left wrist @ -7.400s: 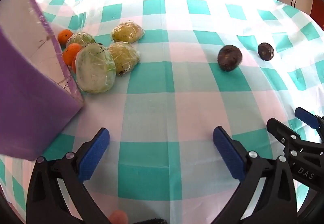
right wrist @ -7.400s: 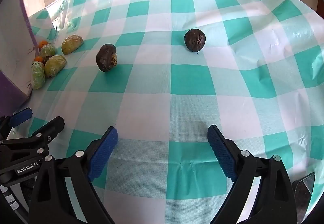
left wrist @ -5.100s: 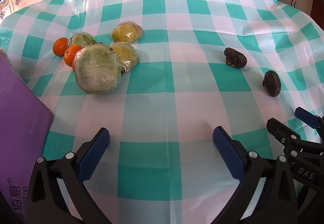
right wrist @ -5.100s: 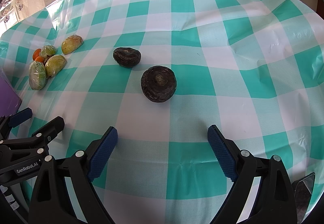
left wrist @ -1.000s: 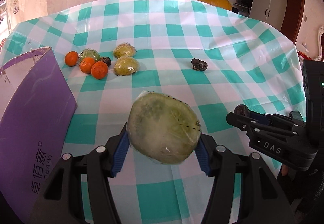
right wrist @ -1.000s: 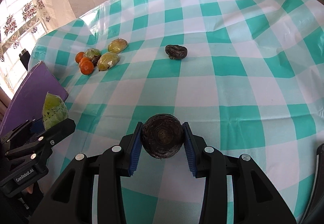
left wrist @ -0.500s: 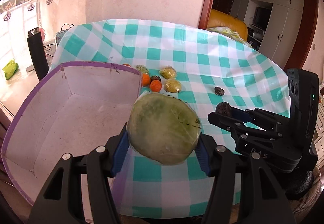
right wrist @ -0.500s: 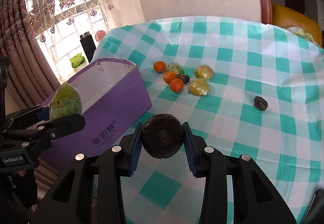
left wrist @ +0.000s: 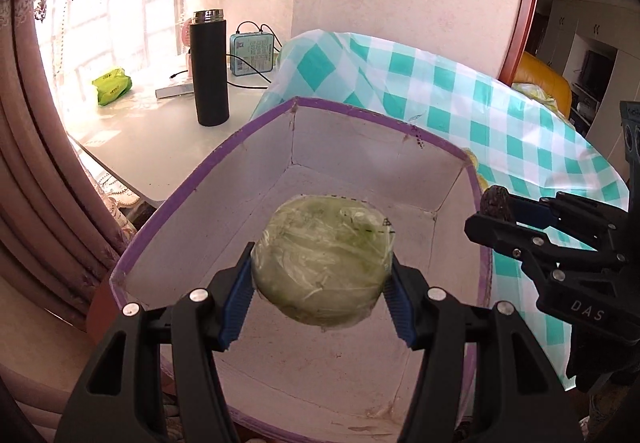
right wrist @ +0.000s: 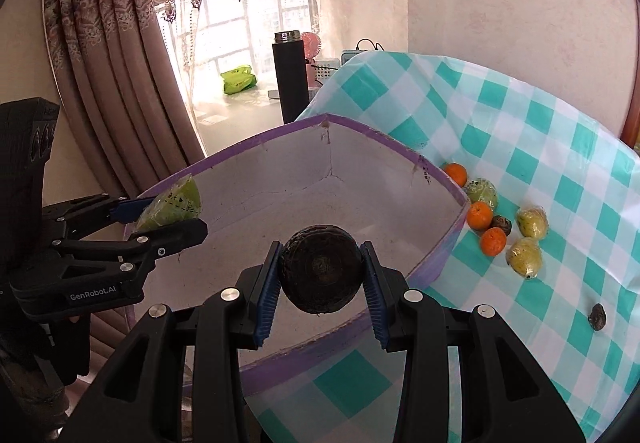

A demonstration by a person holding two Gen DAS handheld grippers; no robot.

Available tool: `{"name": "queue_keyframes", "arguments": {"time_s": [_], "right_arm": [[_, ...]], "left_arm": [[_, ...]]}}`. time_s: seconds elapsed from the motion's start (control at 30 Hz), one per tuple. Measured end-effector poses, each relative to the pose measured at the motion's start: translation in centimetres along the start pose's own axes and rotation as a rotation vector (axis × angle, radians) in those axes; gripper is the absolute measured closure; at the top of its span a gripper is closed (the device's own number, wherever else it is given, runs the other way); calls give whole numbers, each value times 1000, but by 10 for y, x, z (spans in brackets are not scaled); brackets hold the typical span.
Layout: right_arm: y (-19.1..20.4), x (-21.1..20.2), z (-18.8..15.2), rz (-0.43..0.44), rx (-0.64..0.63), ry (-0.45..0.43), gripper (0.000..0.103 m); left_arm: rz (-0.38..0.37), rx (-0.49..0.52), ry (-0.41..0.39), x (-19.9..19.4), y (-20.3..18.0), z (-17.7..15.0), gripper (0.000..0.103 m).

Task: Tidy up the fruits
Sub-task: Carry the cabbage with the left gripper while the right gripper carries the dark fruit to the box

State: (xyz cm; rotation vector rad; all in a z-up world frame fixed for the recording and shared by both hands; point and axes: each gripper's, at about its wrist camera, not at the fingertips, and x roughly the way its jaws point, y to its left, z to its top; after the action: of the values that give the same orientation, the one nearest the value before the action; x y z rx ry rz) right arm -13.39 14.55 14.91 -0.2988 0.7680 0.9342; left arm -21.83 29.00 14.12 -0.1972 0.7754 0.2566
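Note:
My left gripper (left wrist: 322, 275) is shut on a large green wrapped fruit (left wrist: 324, 263) and holds it over the open purple box (left wrist: 360, 163) with a white inside. My right gripper (right wrist: 320, 273) is shut on a dark round fruit (right wrist: 320, 269) and holds it over the box's near right part (right wrist: 360, 183). The left gripper also shows at the left of the right wrist view (right wrist: 160, 219), the right gripper at the right of the left wrist view (left wrist: 496, 211). On the checked cloth (right wrist: 560, 147) lie three oranges (right wrist: 480, 215), wrapped yellow-green fruits (right wrist: 524, 257) and small dark fruits (right wrist: 597, 317).
The box stands at the table's left end. Beyond it is a window sill (left wrist: 152, 139) with a black flask (left wrist: 209, 69), a teal box with cables (left wrist: 253, 55) and a green packet (left wrist: 112, 85). Brown curtains (right wrist: 100, 63) hang at the left.
Both grippers have swung left from over the table to above the open box, each still holding its fruit. The box now fills the middle of both views.

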Motion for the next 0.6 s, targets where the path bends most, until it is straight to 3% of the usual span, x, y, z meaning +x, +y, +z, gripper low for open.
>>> {"name": "queue_keyframes", "arguments": {"time_s": [0.23, 0.47, 0.5, 0.6], "right_arm": [[28, 80, 7, -8, -118, 266, 64], [30, 108, -3, -40, -147, 363, 64], [29, 110, -5, -33, -138, 370, 62], [26, 106, -7, -1, -118, 343, 38]], "left_arm": [[83, 3, 137, 43, 28, 0, 44], [140, 8, 218, 63, 41, -3, 44], [143, 5, 226, 65, 42, -5, 44], [152, 13, 223, 66, 39, -7, 38]]}}
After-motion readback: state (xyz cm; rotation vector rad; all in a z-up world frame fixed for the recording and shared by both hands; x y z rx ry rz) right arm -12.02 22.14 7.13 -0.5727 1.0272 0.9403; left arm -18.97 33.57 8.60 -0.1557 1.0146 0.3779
